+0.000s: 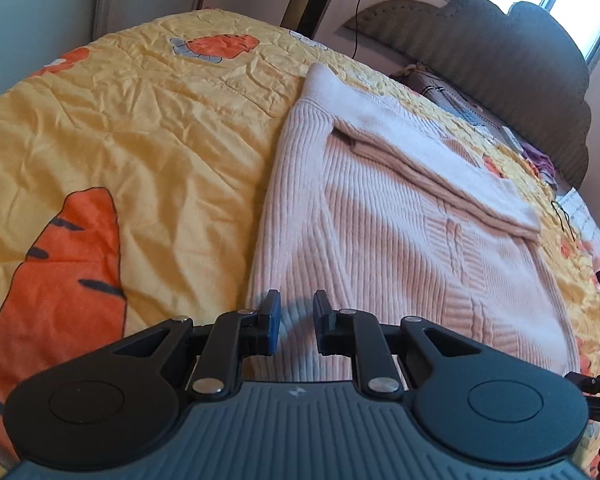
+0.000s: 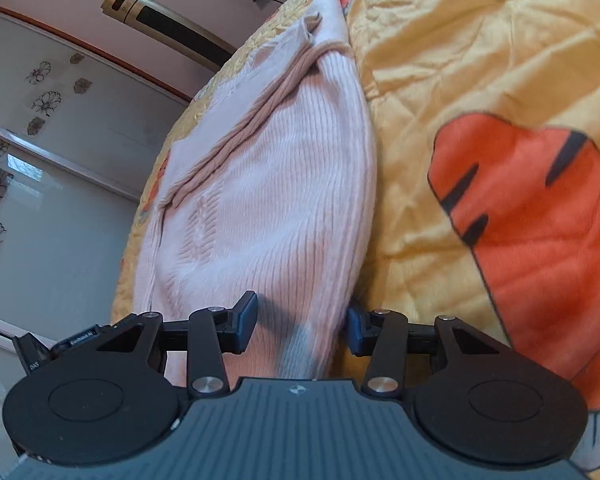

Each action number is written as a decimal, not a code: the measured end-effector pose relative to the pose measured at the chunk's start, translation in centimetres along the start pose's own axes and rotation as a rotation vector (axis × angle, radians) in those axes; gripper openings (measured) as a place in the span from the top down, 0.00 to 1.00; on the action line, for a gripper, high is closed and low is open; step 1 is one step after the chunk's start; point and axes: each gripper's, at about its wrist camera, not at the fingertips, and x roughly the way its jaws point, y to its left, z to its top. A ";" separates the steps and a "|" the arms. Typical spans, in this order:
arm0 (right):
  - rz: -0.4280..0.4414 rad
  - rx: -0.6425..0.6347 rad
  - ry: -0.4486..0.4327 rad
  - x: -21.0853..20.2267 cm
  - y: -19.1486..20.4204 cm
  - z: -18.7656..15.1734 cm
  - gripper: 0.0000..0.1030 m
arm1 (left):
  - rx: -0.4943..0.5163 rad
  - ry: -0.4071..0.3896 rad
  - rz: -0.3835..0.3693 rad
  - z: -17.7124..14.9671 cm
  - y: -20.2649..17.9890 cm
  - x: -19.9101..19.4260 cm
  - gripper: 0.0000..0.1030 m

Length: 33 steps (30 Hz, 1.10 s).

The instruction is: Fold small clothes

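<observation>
A pale pink ribbed knit sweater (image 1: 400, 220) lies flat on the yellow bedspread (image 1: 140, 128), one sleeve folded across its body. My left gripper (image 1: 297, 314) hovers over the sweater's near edge, its jaws a little apart with nothing pinched between the pads. In the right wrist view the same sweater (image 2: 280, 184) stretches away from me along the bed's edge. My right gripper (image 2: 302, 320) stands open over the sweater's near end, a finger on each side of the knit, and the pads do not press on it.
The bedspread (image 2: 480, 60) carries big orange striped prints. A padded brown headboard (image 1: 500, 60) and a small heap of clothes (image 1: 536, 160) stand at the far end. A wardrobe with flower decals (image 2: 40, 140) and a gold-and-black tower appliance (image 2: 172, 20) flank the bed.
</observation>
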 end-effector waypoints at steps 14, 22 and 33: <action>0.006 0.004 -0.014 -0.3 0.9 -2.8 0.55 | 0.419 -0.055 0.213 -6.0 -6.0 -0.6 0.25; -0.021 -0.059 -0.053 -0.3 1.4 -3.8 0.87 | 0.395 -0.104 0.231 -5.2 -4.3 -0.7 0.83; -0.007 0.082 -0.132 -3.6 -2.1 -2.8 0.89 | 0.160 -0.139 0.268 -4.7 0.9 -3.2 0.90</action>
